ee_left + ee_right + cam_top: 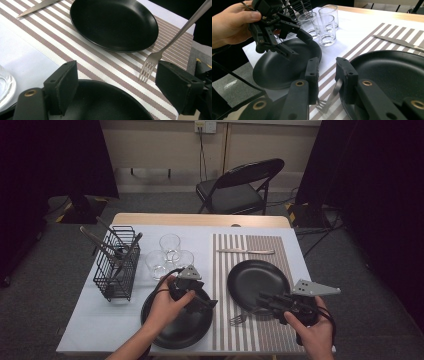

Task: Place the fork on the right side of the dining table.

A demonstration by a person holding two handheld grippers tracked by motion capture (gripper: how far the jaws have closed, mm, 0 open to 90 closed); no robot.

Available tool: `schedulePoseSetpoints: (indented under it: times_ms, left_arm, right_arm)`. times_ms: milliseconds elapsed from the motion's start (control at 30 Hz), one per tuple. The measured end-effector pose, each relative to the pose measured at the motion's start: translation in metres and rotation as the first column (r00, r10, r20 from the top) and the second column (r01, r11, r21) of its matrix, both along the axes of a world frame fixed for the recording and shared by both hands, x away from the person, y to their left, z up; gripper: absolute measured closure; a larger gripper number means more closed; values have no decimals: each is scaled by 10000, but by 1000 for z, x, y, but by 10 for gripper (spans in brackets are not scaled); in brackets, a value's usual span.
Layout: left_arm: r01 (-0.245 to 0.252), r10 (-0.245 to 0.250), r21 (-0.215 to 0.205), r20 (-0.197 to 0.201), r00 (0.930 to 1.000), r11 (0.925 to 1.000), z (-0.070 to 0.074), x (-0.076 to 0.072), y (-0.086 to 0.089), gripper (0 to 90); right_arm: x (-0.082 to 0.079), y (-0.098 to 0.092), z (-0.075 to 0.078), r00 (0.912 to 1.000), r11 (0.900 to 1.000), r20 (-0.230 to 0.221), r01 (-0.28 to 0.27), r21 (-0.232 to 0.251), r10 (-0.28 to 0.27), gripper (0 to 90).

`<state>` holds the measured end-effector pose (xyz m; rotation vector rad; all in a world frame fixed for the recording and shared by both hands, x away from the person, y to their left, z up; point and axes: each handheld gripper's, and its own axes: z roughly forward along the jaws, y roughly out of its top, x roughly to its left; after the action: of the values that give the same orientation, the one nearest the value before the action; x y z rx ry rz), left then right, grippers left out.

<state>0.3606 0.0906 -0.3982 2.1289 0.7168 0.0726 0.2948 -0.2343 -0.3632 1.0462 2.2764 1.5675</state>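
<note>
The right gripper (pixel 325 75) hangs low over the near edge of the striped placemat (pixel 272 330), its two black jaws a little apart. The handle of a silver metal fork (pixel 329 98) runs up between them, lying against the inner face of one pad (pixel 345 71) while the other pad stands just clear of it, so the jaws are released rather than clenched. No earlier picture is at hand to compare. The fork slopes down out of the jaws, and its tines touch the mat just below and ahead of them. In the left gripper view the same fork (pixel 160 53) shows tilted, tines down on the brown and white stripes, handle rising away.

Just beside the right gripper, on the side away from the other hand, lies a round black plate (pixel 392 72) on the placemat. Beyond that plate, at the mat's far end, rests a silver table knife (pixel 246 251).

The left gripper (pixel 197 297) hovers over a second round black plate (pixel 175 325), which lies on the white cloth just beside the mat; its jaws stand wide apart with nothing between them. Past it stand three clear drinking glasses (pixel 169 255), and farther off a black wire cutlery basket (pixel 119 265).
</note>
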Motion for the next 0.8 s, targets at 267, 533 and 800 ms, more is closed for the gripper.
schedulePoseSetpoints:
  times_ms: [267, 533, 800]
  left_arm:
    - [74, -74, 2, 37, 10000, 10000, 1, 0, -3, 184]
    - [143, -143, 33, 7, 9999, 9999, 0, 1, -5, 184]
    - [198, -198, 34, 36, 9998, 9998, -1, 2, -7, 184]
  right_arm:
    - [-3, -5, -2, 9996, 9996, -52, 273, -18, -274, 715]
    - [-5, -9, -4, 9989, 9990, -70, 456, -37, -456, 709]
    - [-7, -12, -5, 9985, 9985, -57, 552, -39, -552, 706]
